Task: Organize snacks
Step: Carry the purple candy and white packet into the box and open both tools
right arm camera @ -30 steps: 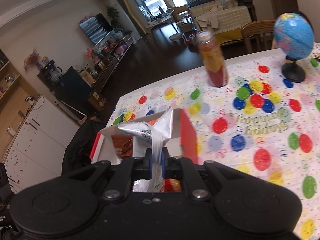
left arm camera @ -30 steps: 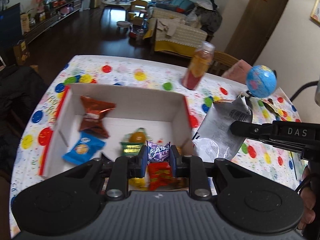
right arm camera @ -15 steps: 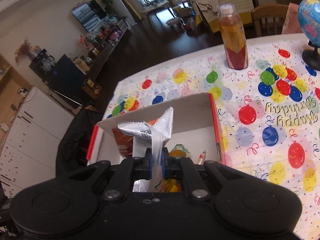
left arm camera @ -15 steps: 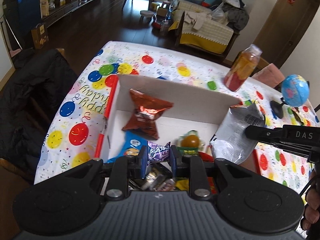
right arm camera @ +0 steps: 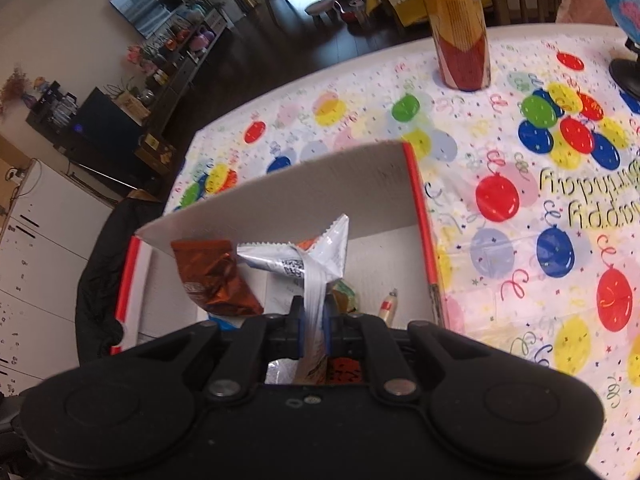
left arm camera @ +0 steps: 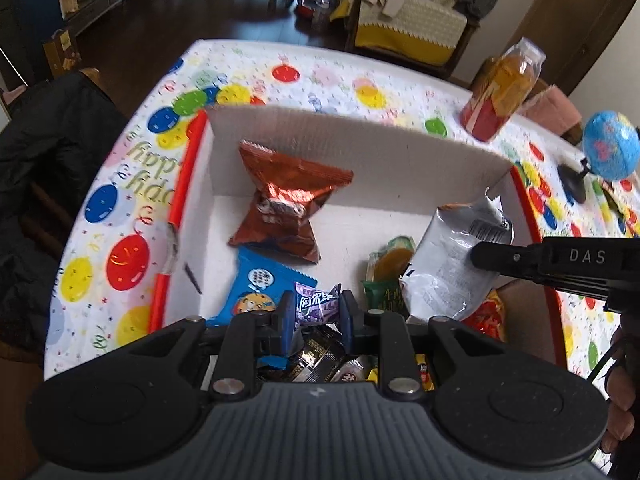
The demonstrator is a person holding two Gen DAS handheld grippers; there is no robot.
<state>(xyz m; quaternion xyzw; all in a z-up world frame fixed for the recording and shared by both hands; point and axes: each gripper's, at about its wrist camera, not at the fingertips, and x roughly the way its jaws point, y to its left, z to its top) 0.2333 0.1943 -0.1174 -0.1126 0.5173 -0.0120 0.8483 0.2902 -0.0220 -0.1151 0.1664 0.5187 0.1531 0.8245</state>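
Purple candy [left arm camera: 316, 305]: pinched between the left gripper's [left arm camera: 315, 314] blue pads, held over the near end of the box [left arm camera: 360, 148]. Silver bag [left arm camera: 456, 264]: clamped at its crimped edge by the right gripper [right arm camera: 313, 330], hanging inside the box's right side. Box, white card with red rims, holds a brown bag [left arm camera: 286, 208] leaning on the far wall, a blue cookie pack [left arm camera: 252, 292], a green-wrapped snack [left arm camera: 390, 268] and dark wrappers at the near edge. Outside, on the balloon cloth [right arm camera: 520, 200]: juice bottle [right arm camera: 460, 28], globe [left arm camera: 608, 152].
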